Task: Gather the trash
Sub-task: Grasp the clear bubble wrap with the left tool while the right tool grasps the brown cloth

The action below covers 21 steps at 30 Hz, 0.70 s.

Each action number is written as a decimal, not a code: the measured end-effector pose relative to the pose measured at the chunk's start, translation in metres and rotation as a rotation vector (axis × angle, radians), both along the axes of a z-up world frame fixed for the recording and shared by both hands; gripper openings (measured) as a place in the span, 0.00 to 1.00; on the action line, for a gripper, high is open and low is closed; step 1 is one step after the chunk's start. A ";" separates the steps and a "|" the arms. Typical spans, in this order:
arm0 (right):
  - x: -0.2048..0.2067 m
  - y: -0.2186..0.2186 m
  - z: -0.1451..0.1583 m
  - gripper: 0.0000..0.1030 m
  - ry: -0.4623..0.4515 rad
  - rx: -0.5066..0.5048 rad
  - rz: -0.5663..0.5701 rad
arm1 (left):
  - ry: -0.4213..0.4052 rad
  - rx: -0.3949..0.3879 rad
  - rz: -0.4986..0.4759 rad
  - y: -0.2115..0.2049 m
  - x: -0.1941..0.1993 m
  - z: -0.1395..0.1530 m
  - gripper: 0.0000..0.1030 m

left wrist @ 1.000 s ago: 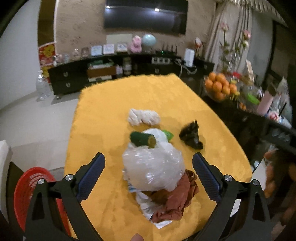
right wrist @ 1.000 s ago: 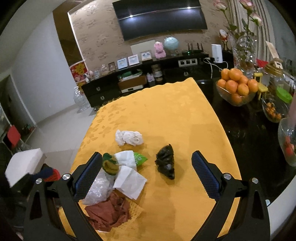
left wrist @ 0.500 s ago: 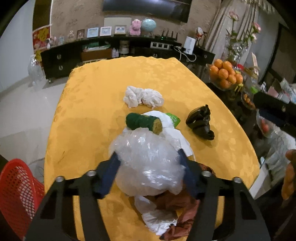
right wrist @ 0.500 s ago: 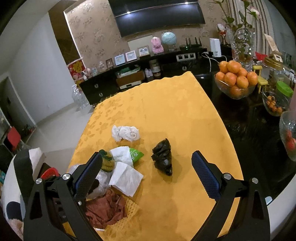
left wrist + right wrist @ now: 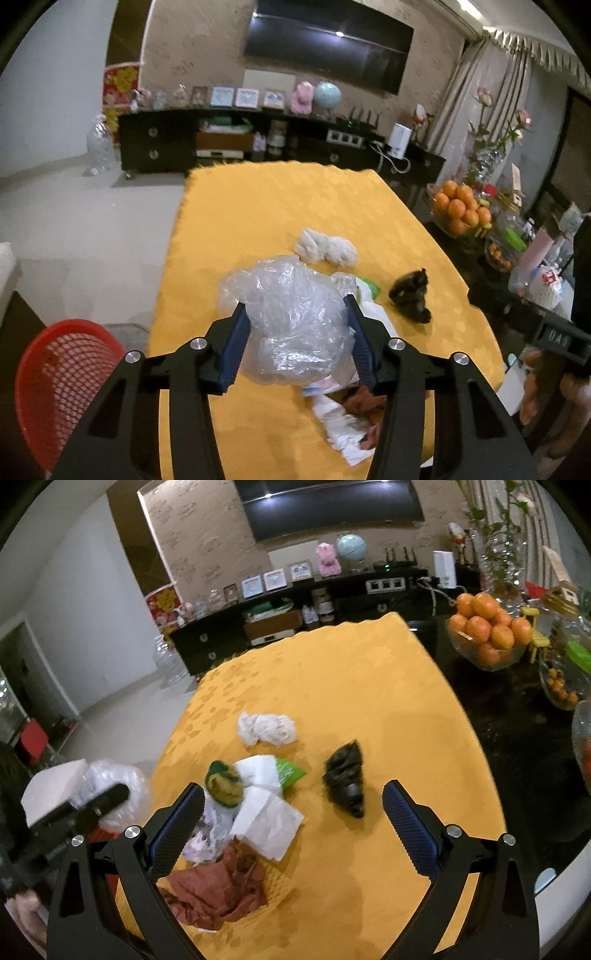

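Note:
My left gripper (image 5: pixel 294 302) has a crumpled clear plastic bag (image 5: pixel 295 317) between its blue pads, and the jaws are still closing on it. The bag is lifted off the yellow table (image 5: pixel 277 206). In the right wrist view the same bag (image 5: pixel 136 786) hangs past the table's left edge. My right gripper (image 5: pixel 293 788) stands open above a trash pile: a green roll (image 5: pixel 223 784), a white napkin (image 5: pixel 267 821) and a brown-red wrapper (image 5: pixel 218 890). A black wad (image 5: pixel 345 775) and a white crumpled tissue (image 5: pixel 266 729) lie further back.
A red mesh basket (image 5: pixel 62 376) stands on the floor left of the table. A glass bowl of oranges (image 5: pixel 487 638), jars and a vase crowd the dark counter at the right. A dark sideboard lines the far wall under a television.
The left jaws went from wide open to pressing on the plastic bag, then carried it up and left off the pile. The green roll beneath is now uncovered. The right gripper hardly moved.

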State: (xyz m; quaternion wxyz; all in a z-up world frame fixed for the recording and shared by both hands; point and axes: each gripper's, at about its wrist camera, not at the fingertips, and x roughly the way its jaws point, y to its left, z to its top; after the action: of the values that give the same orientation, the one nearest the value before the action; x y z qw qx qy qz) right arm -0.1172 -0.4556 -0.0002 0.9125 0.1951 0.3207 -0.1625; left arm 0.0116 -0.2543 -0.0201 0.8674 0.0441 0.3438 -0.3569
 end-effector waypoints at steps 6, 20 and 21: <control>0.006 0.027 -0.009 0.91 0.021 -0.025 0.086 | -0.033 0.002 0.047 0.023 0.002 0.009 0.46; 0.017 0.082 -0.040 0.93 0.109 -0.074 0.232 | -0.067 0.006 0.153 0.076 0.003 0.017 0.46; 0.019 0.083 -0.045 0.93 0.126 -0.071 0.231 | -0.068 0.008 0.156 0.077 0.003 0.017 0.46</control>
State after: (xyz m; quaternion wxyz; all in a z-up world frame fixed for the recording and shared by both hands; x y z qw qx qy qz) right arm -0.0982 -0.3725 -0.0452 0.9095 0.1139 0.3918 -0.0794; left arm 0.0148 -0.1773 -0.0032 0.9035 0.0329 0.3180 -0.2853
